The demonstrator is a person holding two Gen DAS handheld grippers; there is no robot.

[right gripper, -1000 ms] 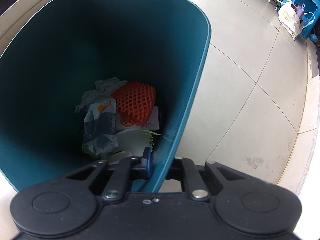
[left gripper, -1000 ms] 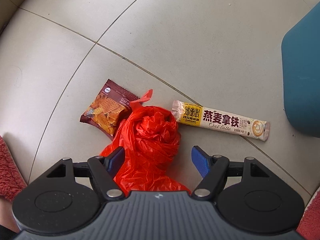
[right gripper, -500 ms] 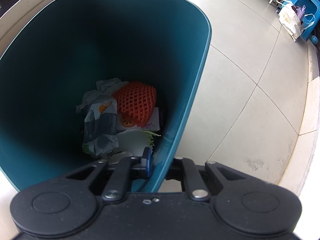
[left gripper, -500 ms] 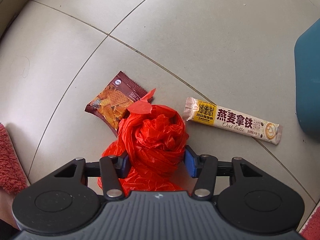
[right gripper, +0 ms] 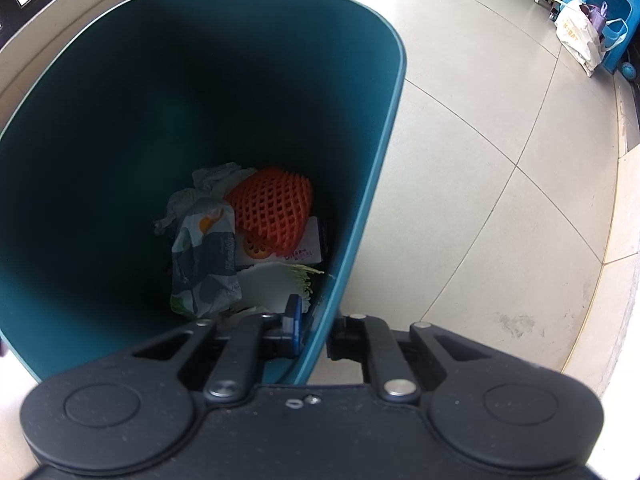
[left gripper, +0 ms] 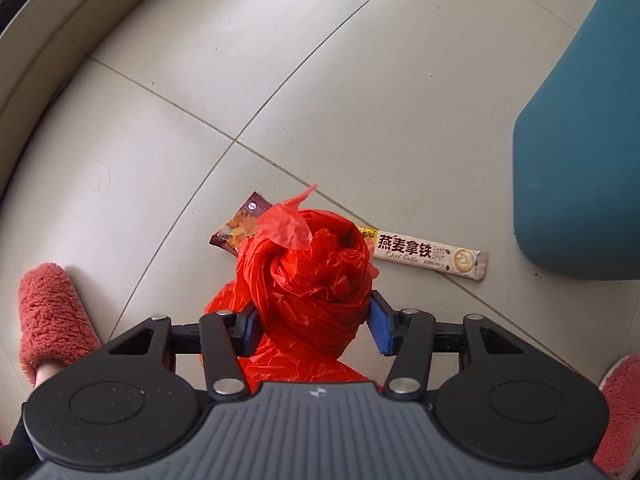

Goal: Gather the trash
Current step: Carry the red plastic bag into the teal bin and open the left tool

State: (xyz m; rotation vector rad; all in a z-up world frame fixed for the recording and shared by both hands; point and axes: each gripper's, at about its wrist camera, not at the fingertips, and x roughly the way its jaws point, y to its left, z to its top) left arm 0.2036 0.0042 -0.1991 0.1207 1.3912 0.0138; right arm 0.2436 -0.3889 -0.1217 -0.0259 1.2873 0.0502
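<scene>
We've got the crumpled red thin-plastic bag [left gripper: 316, 276] between the blue pads [left gripper: 380, 328] of the left gripper [left gripper: 314, 326], clamped round its twisted middle, w/ the loose tail hanging below toward the gripper body. In our judgement it's v. light, soft and squashy, so it gives under the pads instead of resisting; the film looks slick, and a pinch on a loose flap could let it slide or unravel. The bunched waist, where the folds are thickest, is the best place to hold, and that's where the pads sit now. Nothing fragile here, so a firm squeeze does no harm.

The bag looks clear of the pale tiled floor [left gripper: 360, 92]. Behind it on the tiles lie a brown snack packet w/ a cracker picture [left gripper: 240, 230], partly hidden by the bag, and a long cream oat-latte sachet [left gripper: 432, 256] just beside it. Both are flat and light, prob. harder to pinch off the tiles.

The tall teal plastic bin [right gripper: 384, 152] stands near, toward the right edge of the left view. The right gripper [right gripper: 316, 330] is clenched on the bin's rim, one pad inside the wall, one outside. Inside at the bottom: orange foam fruit netting [right gripper: 272, 212], a crumpled grey-green wrapper [right gripper: 204, 248], white paper scraps.

Pink fluffy slippers [left gripper: 52, 316] on the floor either side of the left gripper.
</scene>
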